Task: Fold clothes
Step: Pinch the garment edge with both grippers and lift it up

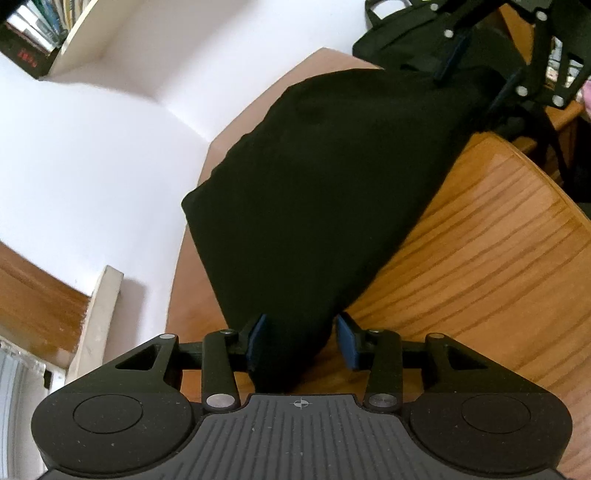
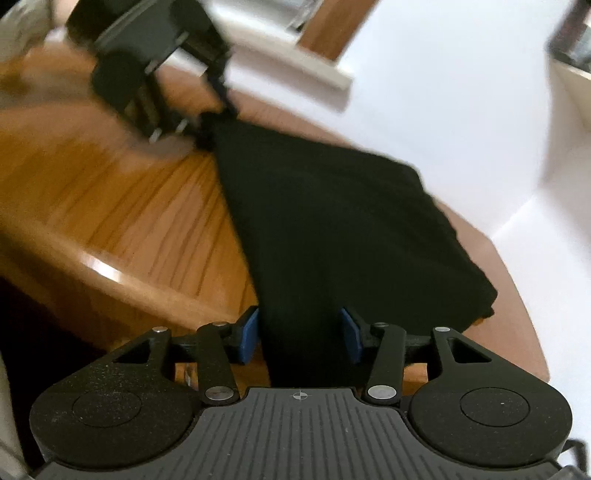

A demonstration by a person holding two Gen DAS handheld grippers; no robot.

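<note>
A black garment lies stretched across the wooden table, narrowing toward each gripper. My left gripper has one bunched end of it between its blue pads; the left pad touches the cloth and a thin gap shows at the right pad, so it stands open. In the right wrist view the garment fills the whole space between the pads of my right gripper, which is shut on that end. Each gripper also shows in the other's view: the right gripper at the garment's far end, and the blurred left gripper.
A black bag sits at the far end of the table. White walls close in behind the table, with a bookshelf high up. The table's rounded front edge runs close to my right gripper.
</note>
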